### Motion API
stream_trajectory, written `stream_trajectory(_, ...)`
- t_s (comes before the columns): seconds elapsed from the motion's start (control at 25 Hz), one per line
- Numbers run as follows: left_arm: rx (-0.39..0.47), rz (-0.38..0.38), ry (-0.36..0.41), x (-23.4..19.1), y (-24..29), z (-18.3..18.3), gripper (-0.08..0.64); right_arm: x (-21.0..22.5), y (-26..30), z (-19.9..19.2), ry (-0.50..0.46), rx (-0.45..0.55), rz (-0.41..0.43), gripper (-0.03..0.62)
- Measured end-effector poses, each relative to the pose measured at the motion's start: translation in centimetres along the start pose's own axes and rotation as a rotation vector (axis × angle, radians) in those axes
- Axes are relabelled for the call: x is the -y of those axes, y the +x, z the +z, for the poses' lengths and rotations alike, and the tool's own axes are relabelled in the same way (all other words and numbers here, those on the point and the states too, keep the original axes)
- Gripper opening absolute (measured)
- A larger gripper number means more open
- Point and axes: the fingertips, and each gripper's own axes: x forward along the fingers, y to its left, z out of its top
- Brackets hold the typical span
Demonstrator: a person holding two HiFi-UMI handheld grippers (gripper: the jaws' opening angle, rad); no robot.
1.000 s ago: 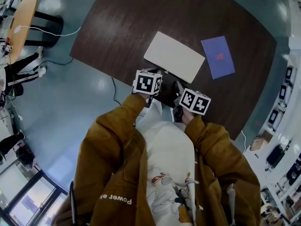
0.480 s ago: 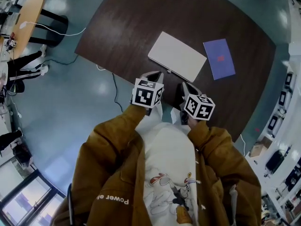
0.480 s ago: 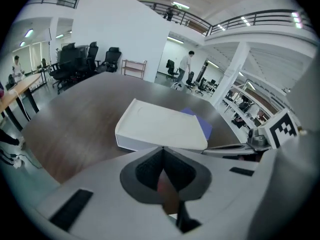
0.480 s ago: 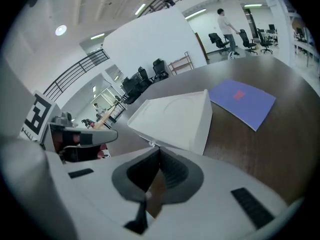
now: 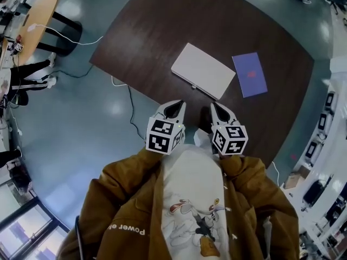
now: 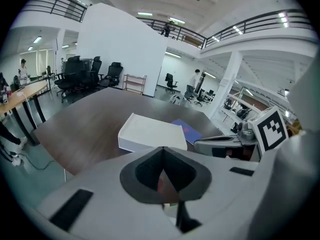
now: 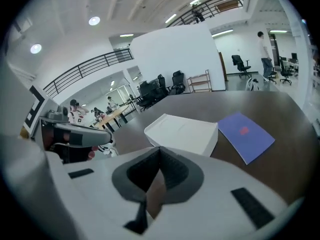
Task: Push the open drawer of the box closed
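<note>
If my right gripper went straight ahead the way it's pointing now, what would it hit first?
Most likely the flat white rectangular box on the dark brown table, dead ahead of the shut right gripper; height is unclear, so it might pass above it.

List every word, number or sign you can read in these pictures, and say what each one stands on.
"Power": upside down on the brown jacket sleeve; the letters after it cannot be made out.
Purple sheet: a small red mark, too small to read.
Marker cubes: black-and-white square patterns, no letters.
White box: no print visible.
</note>
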Motion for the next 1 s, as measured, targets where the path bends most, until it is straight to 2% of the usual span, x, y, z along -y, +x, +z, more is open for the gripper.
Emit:
stream_trajectory(0.24, 0.037, 0.03, -0.048, 0.5, -2.1, -0.6, 0.006, -0.4, -1.8, 1.5, -0.019, 0.047, 0.017, 0.006)
stream_trajectory(1.0, 0.052, 0.017, -0.03, 1.8, -3.2, -1.3, 0.006, -1.3, -3.5, 0.8, -0.041, 0.052, 0.012, 0.006)
